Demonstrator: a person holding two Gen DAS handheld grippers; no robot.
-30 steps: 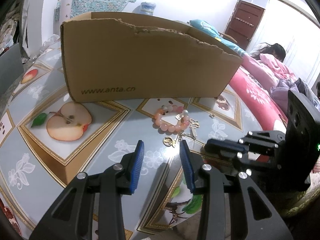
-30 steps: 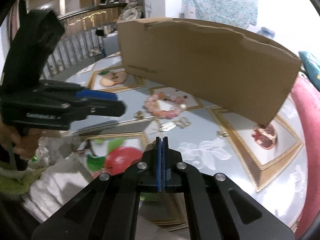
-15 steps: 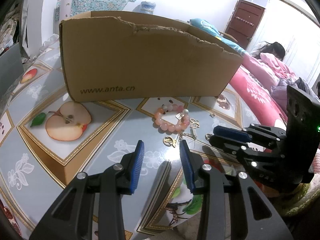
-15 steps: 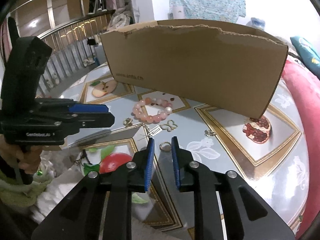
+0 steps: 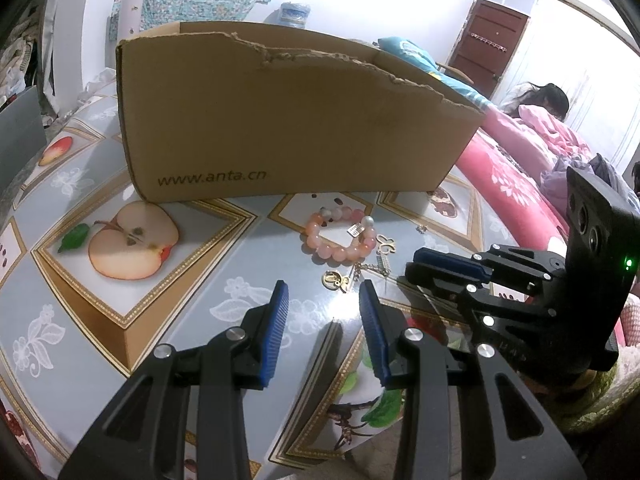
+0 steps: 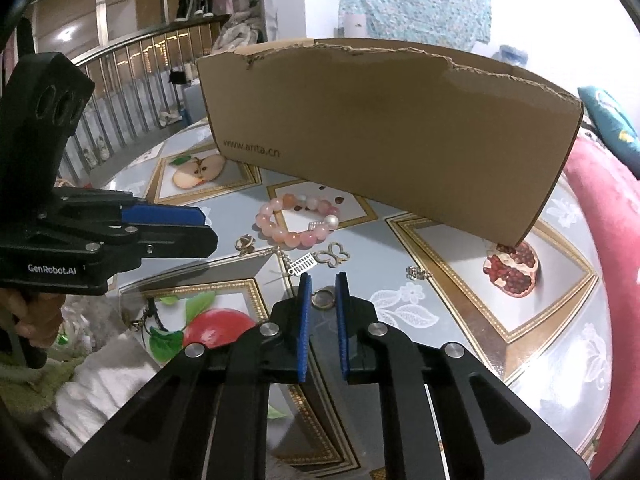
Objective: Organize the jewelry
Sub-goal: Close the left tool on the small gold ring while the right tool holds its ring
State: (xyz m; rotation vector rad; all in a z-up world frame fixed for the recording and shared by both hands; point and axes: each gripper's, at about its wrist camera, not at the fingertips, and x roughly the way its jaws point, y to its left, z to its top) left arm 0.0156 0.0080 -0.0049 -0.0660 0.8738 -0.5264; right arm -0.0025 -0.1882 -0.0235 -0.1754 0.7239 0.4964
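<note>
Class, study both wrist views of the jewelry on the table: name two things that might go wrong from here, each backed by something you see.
1. The right tongs, jaws just narrowing to a slim gap, straddle a small flat ring on the glossy table; the pads may slide off it.
2. The charm chain and butterfly pendant lie just beyond the tips, beside the pink bead bracelet; a slip could snag or scatter them.

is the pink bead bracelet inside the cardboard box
No, the pink bead bracelet lies on the table in front of the cardboard box.

Cardboard box (image 6: 384, 140) hides own interior (contents unseen); small charm (image 6: 416, 273) unidentifiable.
</note>
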